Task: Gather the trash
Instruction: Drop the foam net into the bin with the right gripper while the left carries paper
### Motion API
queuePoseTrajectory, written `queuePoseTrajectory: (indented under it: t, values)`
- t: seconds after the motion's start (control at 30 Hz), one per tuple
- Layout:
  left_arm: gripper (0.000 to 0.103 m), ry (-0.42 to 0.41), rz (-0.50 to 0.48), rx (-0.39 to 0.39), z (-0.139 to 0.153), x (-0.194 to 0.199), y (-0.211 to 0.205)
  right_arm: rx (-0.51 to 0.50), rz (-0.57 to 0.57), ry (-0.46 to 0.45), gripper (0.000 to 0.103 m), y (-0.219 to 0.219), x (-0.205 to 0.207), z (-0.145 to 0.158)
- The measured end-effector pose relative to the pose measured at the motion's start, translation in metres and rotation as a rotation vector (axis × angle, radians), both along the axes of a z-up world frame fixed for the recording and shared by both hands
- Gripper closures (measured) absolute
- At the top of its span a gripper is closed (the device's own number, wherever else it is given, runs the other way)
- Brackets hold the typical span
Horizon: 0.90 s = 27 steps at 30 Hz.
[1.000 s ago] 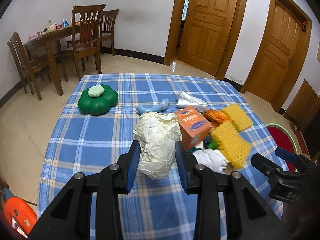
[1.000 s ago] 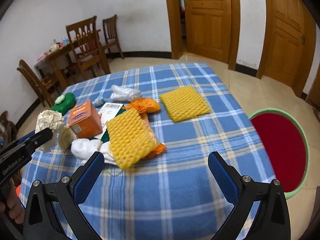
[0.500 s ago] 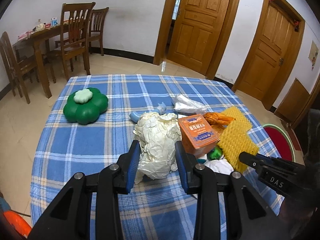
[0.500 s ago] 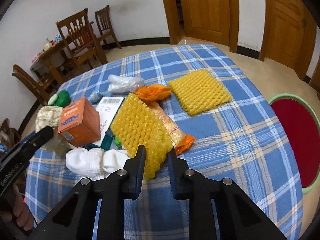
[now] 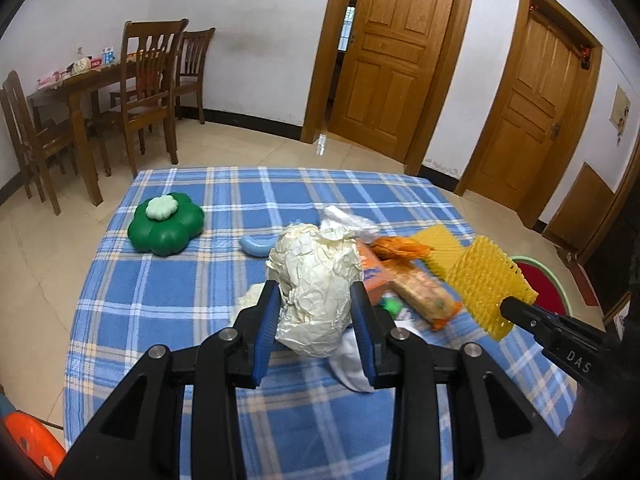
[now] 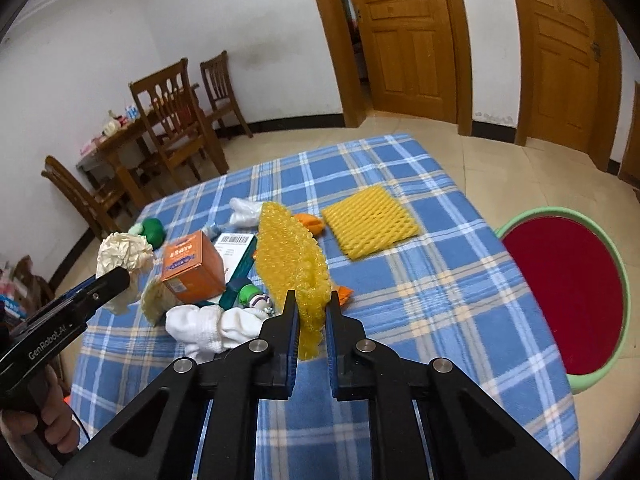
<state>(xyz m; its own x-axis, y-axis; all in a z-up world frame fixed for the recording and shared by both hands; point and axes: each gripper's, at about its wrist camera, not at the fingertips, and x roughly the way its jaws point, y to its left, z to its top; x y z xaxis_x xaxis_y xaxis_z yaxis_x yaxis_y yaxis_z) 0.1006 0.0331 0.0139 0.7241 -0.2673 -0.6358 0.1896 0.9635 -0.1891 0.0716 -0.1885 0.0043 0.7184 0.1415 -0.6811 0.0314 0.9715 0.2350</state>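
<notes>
Left wrist view. The left gripper (image 5: 316, 312) is closed on a crumpled cream paper ball (image 5: 318, 284), held raised above the blue plaid tablecloth (image 5: 168, 300). Far left on the cloth lies a green flower-shaped container (image 5: 166, 226). Just behind the ball are an orange box (image 5: 374, 274) and a snack packet (image 5: 422, 296); white socks (image 5: 352, 356) lie below it. At right, the right gripper's tip pinches a yellow foam net (image 5: 488, 280).

Right wrist view. The right gripper (image 6: 312, 324) is narrowed onto the near end of the yellow foam net (image 6: 290, 256), which stands up from its fingers. A second yellow foam net (image 6: 370, 226) lies flat, farther right. To the left are the orange box (image 6: 194, 266), white socks (image 6: 212, 324), and the paper ball (image 6: 124, 254) in the left gripper. A red stool (image 6: 564, 294) stands at right beside the table.
</notes>
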Motion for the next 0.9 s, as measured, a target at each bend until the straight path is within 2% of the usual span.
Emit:
queuePoseTrajectory:
  t: [0.37,0.9]
  values:
    - [0.067,0.024,-0.104,-0.033,0.017,-0.010,-0.050,0.032,-0.100,-0.019,0.091,-0.052,-0.035,0.013]
    - [0.067,0.035,-0.275,0.026,0.023,0.004,-0.154,0.073,-0.306,0.024,0.091,-0.143,-0.064,-0.004]
